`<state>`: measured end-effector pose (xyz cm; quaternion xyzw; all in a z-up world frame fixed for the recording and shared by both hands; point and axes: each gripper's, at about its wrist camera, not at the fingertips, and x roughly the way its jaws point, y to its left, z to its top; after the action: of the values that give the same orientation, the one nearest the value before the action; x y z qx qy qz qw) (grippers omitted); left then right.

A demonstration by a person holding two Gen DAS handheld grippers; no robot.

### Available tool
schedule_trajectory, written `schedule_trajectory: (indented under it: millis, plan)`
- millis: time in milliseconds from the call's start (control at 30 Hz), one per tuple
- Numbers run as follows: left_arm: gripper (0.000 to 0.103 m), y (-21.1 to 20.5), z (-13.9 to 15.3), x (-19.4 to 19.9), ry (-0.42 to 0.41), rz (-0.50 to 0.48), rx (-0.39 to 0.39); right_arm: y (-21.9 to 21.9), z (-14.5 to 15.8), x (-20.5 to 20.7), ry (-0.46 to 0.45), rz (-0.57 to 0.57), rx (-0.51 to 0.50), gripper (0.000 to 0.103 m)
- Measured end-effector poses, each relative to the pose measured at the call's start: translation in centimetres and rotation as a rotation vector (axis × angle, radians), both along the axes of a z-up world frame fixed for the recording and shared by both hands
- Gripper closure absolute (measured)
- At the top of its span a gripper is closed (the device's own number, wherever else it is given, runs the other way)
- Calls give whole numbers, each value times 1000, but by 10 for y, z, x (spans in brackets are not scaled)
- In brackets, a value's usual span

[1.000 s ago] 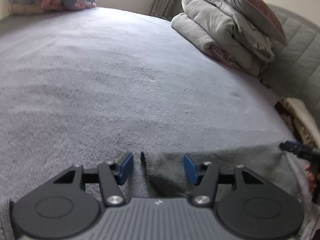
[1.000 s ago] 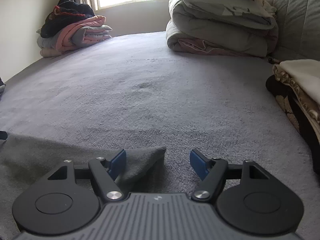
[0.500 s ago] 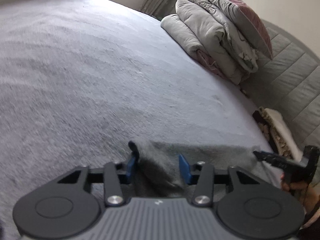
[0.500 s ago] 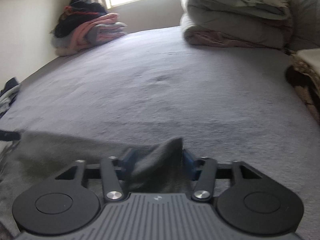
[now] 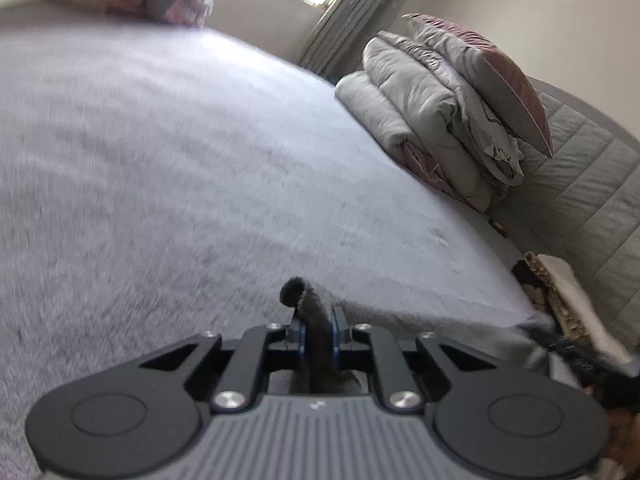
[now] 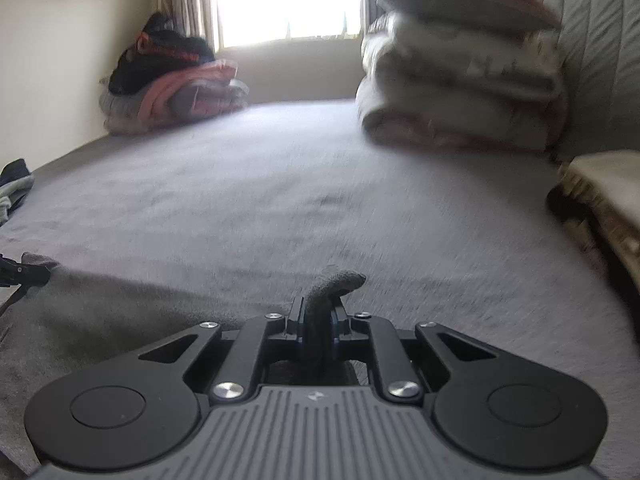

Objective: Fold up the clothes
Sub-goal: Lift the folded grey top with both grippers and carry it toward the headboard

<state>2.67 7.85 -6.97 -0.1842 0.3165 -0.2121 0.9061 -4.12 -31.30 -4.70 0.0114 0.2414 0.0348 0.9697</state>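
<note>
A dark grey garment [image 6: 120, 308] lies spread on the grey bed cover [image 6: 280, 180], near the front edge. My right gripper [image 6: 318, 320] is closing its jaws on one corner, and the blue pads press on the cloth, whose tip pokes up past them. My left gripper [image 5: 319, 326] is closing likewise on the opposite corner of the grey garment [image 5: 298, 294], pinched between its pads. The left gripper's tip [image 6: 20, 274] shows at the left edge of the right wrist view. The right gripper [image 5: 580, 354] is a dark blur at the far right of the left wrist view.
Folded duvets with a pillow on top [image 6: 460, 92] stand at the back right against the padded headboard [image 5: 580, 184]. A pile of clothes [image 6: 172, 88] sits in the far left corner under the window. A cream folded blanket [image 6: 608, 184] lies at the right edge.
Both grippers went from open beside the garment's corners to closed on them. Each corner now stands bunched up between the pads, and both views have shifted slightly.
</note>
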Motion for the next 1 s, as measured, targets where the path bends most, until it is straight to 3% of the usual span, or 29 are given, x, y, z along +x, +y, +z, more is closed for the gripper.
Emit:
schedule_trajectory:
  millis: [333,467,700,1000]
  plan:
    - [92,-64,39,-4,-318,-18,179,-2,19,-33,-180,-105,-202,91]
    - [92,-98,45,14,-374,-21,201,-17,24,-43,-240,-184,-268,91]
    - [92,-165,49,49,-432,-16,208,-31,26,-58,-350,-270,-479,91]
    - [92,-258,70,83,-570,-36,228,-53,38,-65,-467,-412,-622,91]
